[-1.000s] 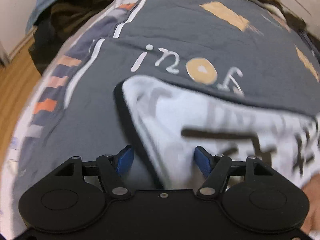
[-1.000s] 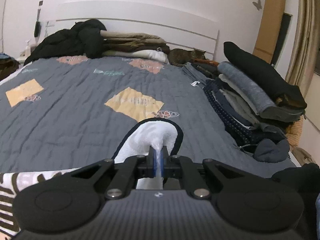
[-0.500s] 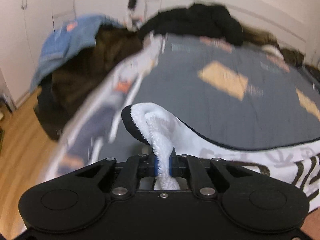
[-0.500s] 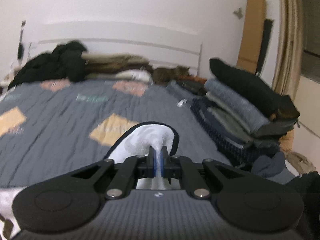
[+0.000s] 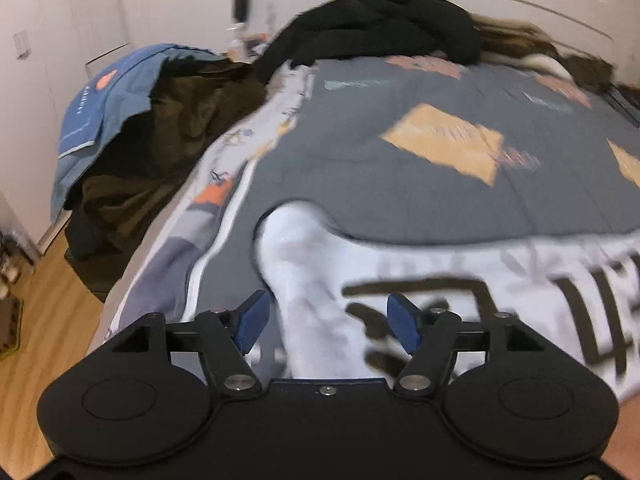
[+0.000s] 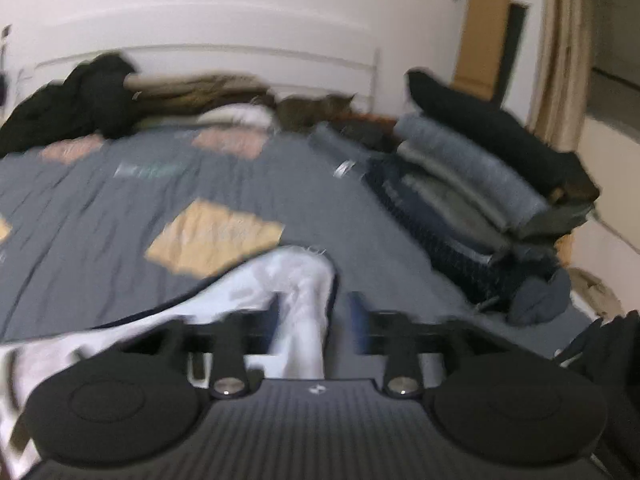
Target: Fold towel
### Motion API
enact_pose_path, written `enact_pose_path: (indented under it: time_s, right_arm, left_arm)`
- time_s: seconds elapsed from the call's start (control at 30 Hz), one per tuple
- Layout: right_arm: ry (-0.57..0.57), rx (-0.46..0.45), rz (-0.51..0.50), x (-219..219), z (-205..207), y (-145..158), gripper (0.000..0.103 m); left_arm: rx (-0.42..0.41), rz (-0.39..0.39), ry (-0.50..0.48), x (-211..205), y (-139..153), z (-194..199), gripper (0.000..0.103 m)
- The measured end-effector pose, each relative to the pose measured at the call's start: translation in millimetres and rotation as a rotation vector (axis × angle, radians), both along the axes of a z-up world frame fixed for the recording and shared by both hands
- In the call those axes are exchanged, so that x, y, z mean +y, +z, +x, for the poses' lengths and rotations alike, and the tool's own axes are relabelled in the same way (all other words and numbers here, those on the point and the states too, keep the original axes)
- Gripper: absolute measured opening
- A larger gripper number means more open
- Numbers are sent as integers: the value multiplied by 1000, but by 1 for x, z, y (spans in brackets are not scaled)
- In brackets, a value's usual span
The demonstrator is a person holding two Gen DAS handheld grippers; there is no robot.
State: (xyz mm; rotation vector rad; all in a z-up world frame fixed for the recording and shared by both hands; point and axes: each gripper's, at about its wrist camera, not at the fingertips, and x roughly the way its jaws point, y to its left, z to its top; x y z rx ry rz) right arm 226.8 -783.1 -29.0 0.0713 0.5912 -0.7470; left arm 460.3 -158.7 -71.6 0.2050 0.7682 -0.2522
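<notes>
White terry towel [image 5: 460, 280] with black markings is lying across the near end of the grey quilt [image 5: 400, 184], its long axis running crosswise from one tool to the other. Left gripper [image 5: 327, 320] is standing released, blue pads spread either side of the towel's left corner, not pinching it. Right gripper [image 6: 316, 320] is likewise spread around the right corner [image 6: 300, 280] (view blurred). Both corners are sitting directly ahead between the fingers, each hand equally near its own end; next regrasp likely needs only closing.
</notes>
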Motion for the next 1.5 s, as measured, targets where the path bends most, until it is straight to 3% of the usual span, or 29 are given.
enact_pose_path:
  time_s: [0.2, 0.37, 0.47, 0.6, 0.77, 0.9, 1.13, 1.17, 1.2, 1.27, 1.3, 1.4, 1.5]
  right_arm:
    - [122, -30, 70, 19, -67, 21, 56]
    - [219, -27, 107, 61, -152, 49, 60]
    - [234, 21, 74, 90, -208, 51, 63]
    - [264, 156, 48, 127, -268, 24, 64]
    - [288, 255, 59, 158, -304, -27, 64]
    - [304, 277, 55, 179, -311, -54, 64]
    - [320, 293, -49, 201, -310, -82, 62]
    - [315, 300, -64, 201, -311, -86, 52]
    - [305, 304, -73, 200, -312, -90, 34]
    - [246, 269, -37, 189, -319, -91, 17]
    - [218, 238, -20, 183, -325, -89, 14]
    - [114, 104, 62, 167, -348, -79, 9]
    - [-51, -123, 251, 134, -386, -69, 8]
  left_arm:
    - [-14, -98, -45, 37, 34, -83, 64]
    - [-31, -177, -72, 68, 67, -172, 64]
    - [-18, -212, -78, 85, 74, -223, 64]
    - [14, -198, -104, 93, 70, -278, 64]
    - [49, -182, -91, 103, 55, -323, 64]
    - [78, -211, -66, 115, 45, -353, 64]
    - [101, -233, -29, 120, 38, -383, 64]
    - [102, -228, -31, 119, 38, -387, 64]
    - [99, -222, -31, 119, 38, -389, 64]
    - [101, -220, -33, 117, 39, -393, 64]
    - [102, -221, -32, 117, 39, -395, 64]
    - [100, -227, -25, 115, 39, -397, 64]
    - [102, -231, -14, 114, 35, -396, 65]
